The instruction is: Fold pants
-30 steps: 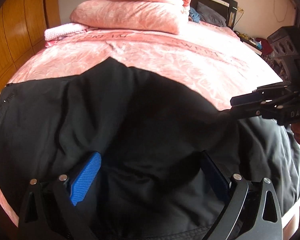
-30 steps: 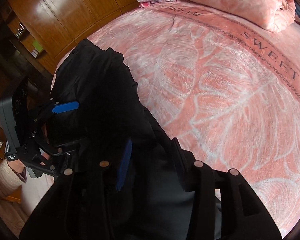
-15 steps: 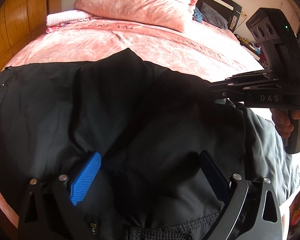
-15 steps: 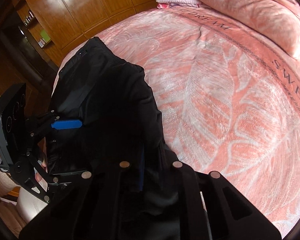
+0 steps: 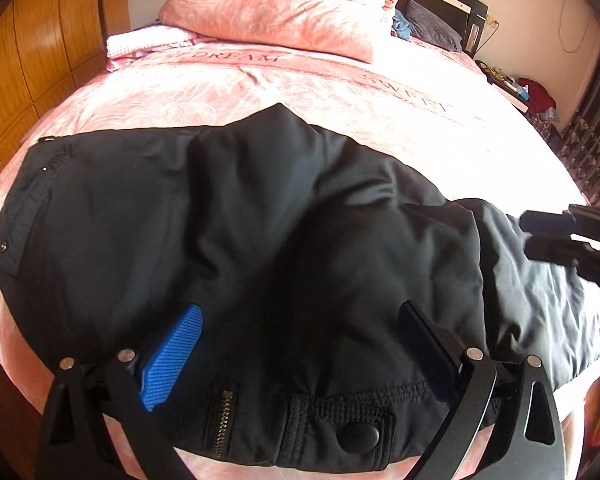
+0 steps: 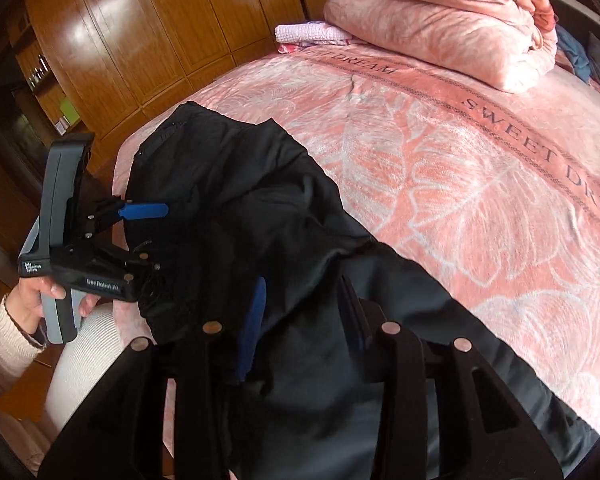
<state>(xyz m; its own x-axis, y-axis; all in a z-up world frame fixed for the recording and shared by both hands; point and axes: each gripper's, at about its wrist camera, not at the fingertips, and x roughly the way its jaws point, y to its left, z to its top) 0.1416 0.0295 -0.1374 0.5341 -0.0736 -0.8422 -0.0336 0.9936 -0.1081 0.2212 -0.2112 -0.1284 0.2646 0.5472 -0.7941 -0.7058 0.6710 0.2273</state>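
Black pants (image 5: 260, 240) lie bunched on the near part of a pink bed, waistband with zipper and snap (image 5: 356, 434) at the near edge. They also show in the right wrist view (image 6: 240, 200). My left gripper (image 5: 300, 320) is open, its blue pad (image 5: 172, 356) and dark pad resting on the fabric near the waistband; it shows in the right wrist view (image 6: 148, 236). My right gripper (image 6: 300, 312) is open over the pants leg, with fabric between its fingers. It shows at the right edge of the left wrist view (image 5: 556, 232).
The pink bedspread (image 6: 460, 160) stretches beyond the pants. A folded pink quilt (image 5: 284, 12) and a small pink towel (image 5: 144, 40) lie at the head. Wooden wardrobes (image 6: 120, 40) stand to the left. A cluttered nightstand (image 5: 520, 88) stands at the far right.
The right gripper opened, let go of the pants fabric and drew back to the right. The fabric settled lower on the bed. The left gripper pulled back, so the waistband shows.
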